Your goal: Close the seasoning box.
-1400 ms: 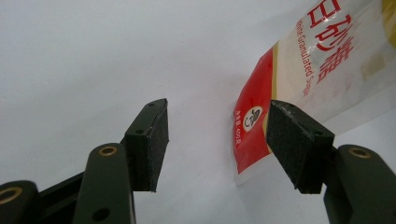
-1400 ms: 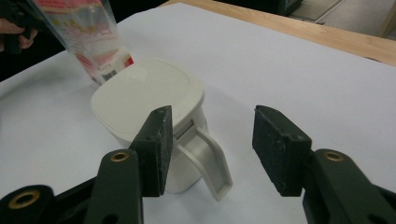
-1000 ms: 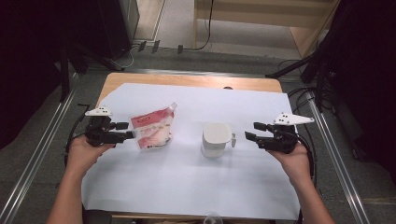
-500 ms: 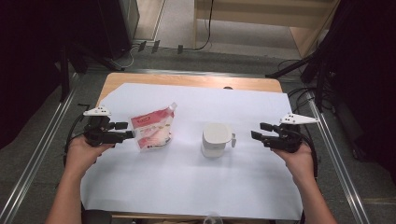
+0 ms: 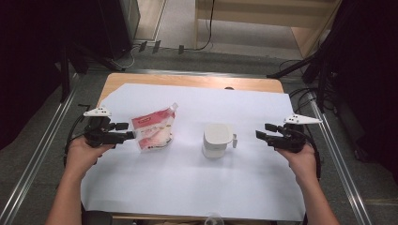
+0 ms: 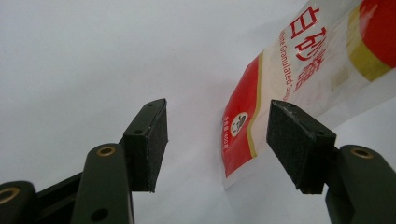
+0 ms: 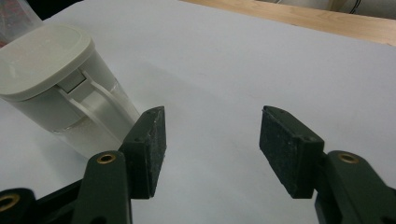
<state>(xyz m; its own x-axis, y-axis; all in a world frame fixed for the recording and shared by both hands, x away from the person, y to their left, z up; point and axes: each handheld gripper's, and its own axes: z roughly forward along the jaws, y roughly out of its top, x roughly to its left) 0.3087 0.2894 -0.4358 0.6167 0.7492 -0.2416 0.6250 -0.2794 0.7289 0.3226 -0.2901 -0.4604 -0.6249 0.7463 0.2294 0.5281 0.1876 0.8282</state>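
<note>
A red-and-white sugar pouch (image 5: 152, 131) stands on the white sheet, left of centre. My left gripper (image 5: 124, 132) sits just left of it, open. In the left gripper view the pouch's lower corner (image 6: 243, 135) lies just beyond the gap of the gripper (image 6: 217, 144), closer to the right-hand pad (image 6: 294, 144), and neither pad presses on it. A white lidded container (image 5: 217, 139) with a side handle stands right of centre. My right gripper (image 5: 263, 132) is open, a short way to its right. In the right gripper view the container (image 7: 51, 79) is at the left of the gripper (image 7: 212, 149).
A white paper sheet (image 5: 197, 187) covers most of the wooden table (image 5: 187, 80). Metal rails (image 5: 37, 159) run along both sides. Cables (image 5: 305, 93) lie at the right. A small glass object (image 5: 213, 219) pokes in at the near edge.
My right gripper has drifted right, away from the container, and sunk a little. The left gripper, the pouch and the container have kept their places.
</note>
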